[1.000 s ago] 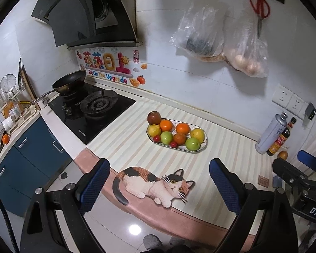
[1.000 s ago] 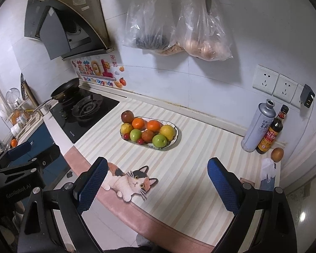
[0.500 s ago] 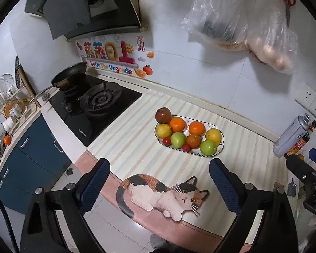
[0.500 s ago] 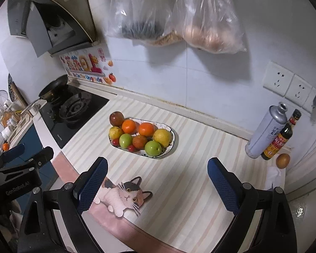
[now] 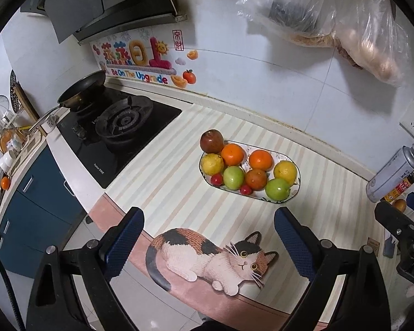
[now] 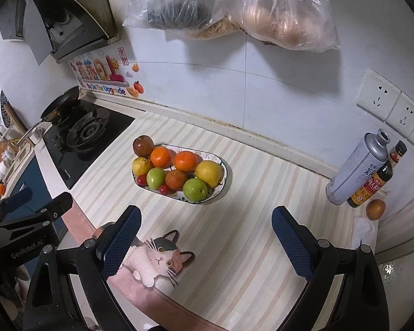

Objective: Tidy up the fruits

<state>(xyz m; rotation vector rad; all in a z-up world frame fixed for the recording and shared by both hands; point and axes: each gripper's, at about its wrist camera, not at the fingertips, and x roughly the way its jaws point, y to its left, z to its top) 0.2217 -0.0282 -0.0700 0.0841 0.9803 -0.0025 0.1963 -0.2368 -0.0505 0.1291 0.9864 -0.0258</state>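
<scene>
Countertop (image 5: 162,182) takes up most of both views, covered in a striped mat with a cat picture (image 5: 207,256) at the front edge. Stove (image 5: 116,135) sits off to one side with a frying pan (image 5: 82,88) on the far burner and a range hood (image 5: 102,2) above it. Two plastic bags (image 6: 234,8) hang on the wall over the counter; contents are blurry through the plastic, so can't really tell what's in them.

The fruit plate (image 6: 223,176) sits mid-counter, well apart from both grippers, nothing between. On it: a dark red apple (image 5: 212,141) at the stove end, two oranges (image 5: 232,154), two lemons (image 6: 208,173), two green apples (image 6: 195,189), a brownish fruit (image 6: 176,179) and a couple of small red ones (image 5: 216,179).

Spray can (image 6: 356,171) and sauce bottle (image 6: 378,179) stand touching by the wall, with a lone brown fruit (image 6: 375,209) just beside them. In the left view that one is mostly hidden behind the other gripper.

Left gripper (image 5: 208,234) and right gripper (image 6: 205,230) both hang above the front edge with fingers spread wide, holding nothing.
</scene>
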